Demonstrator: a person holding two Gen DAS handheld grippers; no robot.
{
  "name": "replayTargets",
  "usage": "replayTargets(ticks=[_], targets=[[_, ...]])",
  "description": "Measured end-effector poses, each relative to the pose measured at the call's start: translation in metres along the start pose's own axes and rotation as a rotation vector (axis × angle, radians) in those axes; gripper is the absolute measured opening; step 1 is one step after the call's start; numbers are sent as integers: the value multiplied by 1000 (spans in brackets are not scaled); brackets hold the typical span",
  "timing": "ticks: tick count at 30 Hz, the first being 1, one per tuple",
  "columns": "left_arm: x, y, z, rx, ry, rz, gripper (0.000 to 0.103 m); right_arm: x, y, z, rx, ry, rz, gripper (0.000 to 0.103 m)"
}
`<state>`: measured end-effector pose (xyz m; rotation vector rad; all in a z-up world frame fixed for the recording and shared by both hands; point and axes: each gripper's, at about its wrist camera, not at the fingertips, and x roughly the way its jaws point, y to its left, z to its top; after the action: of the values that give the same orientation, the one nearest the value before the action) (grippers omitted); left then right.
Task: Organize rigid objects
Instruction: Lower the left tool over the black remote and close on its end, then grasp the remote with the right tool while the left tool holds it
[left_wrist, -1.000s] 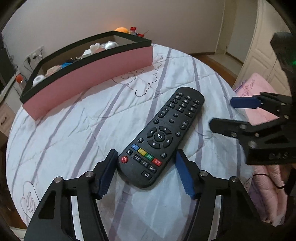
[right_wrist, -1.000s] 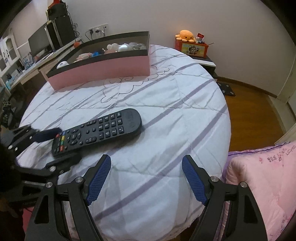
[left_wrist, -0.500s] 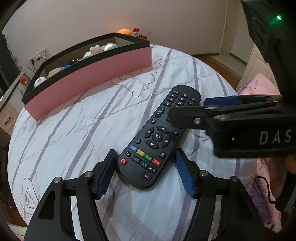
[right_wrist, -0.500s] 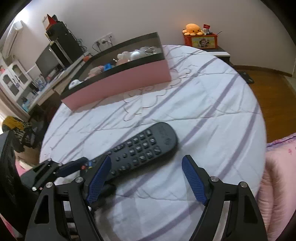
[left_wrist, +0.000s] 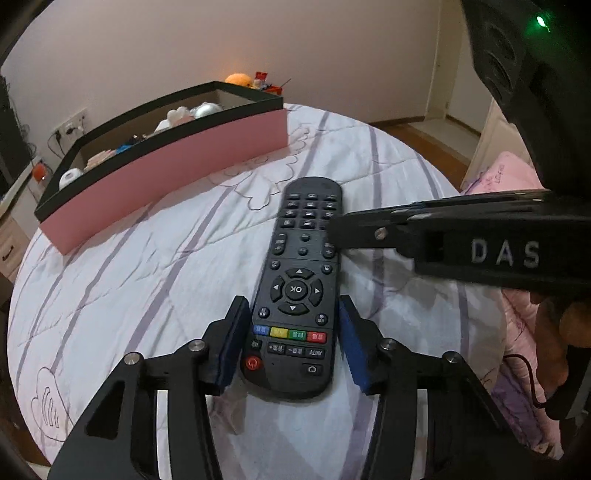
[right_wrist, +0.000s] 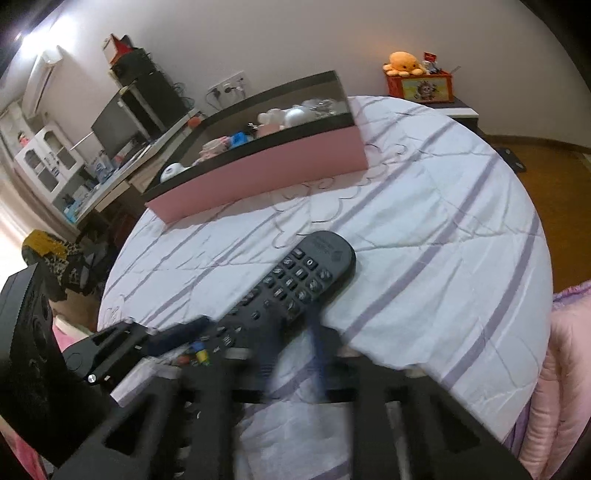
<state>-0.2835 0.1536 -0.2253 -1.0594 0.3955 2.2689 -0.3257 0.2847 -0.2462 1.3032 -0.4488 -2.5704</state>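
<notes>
Remote lengthwise between closing left gripper pads, pointing away toward box; right gripper shut, empty, at remote's side.

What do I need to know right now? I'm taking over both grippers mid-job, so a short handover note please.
Left gripper: jaws closing around the near end of the remote, pads beside its long sides; a firm grip is not yet evident.
Right gripper: shut, its tip at the remote's right edge near the keypad; whether it pinches the remote cannot be told.
Things: the remote lies flat on the striped quilt, buttons up. The pink box stands beyond it, already holding several small items.
Done: the left gripper is lined up on the remote.
Left: finish the grasp, lift the remote, probably place it in the box.
</notes>
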Motion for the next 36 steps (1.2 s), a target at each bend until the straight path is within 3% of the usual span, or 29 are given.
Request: replayTargets(ticks=[6, 8, 10, 13, 23, 27, 36], targets=[[-1, 3, 2, -43, -1, -59, 46, 0, -7, 2, 65, 7, 24, 14], [-1, 4, 2, -62, -1, -79, 45, 0, -7, 3, 69, 9, 6, 22], [-2, 3, 2, -76, -3, -111, 45, 4, -10, 3, 104, 20, 29, 43], [-1, 0, 0, -63, -9, -99, 45, 10, -9, 4, 126, 37, 69, 48], [-2, 4, -1, -80, -16, -113, 45, 21, -4, 9, 108, 49, 52, 47], [-2, 4, -1, -83, -20, -103, 45, 21, 2, 8, 62, 35, 21, 41], [-3, -3, -1, -43, -32, -47, 44, 8, 3, 8, 45, 5, 52, 30]])
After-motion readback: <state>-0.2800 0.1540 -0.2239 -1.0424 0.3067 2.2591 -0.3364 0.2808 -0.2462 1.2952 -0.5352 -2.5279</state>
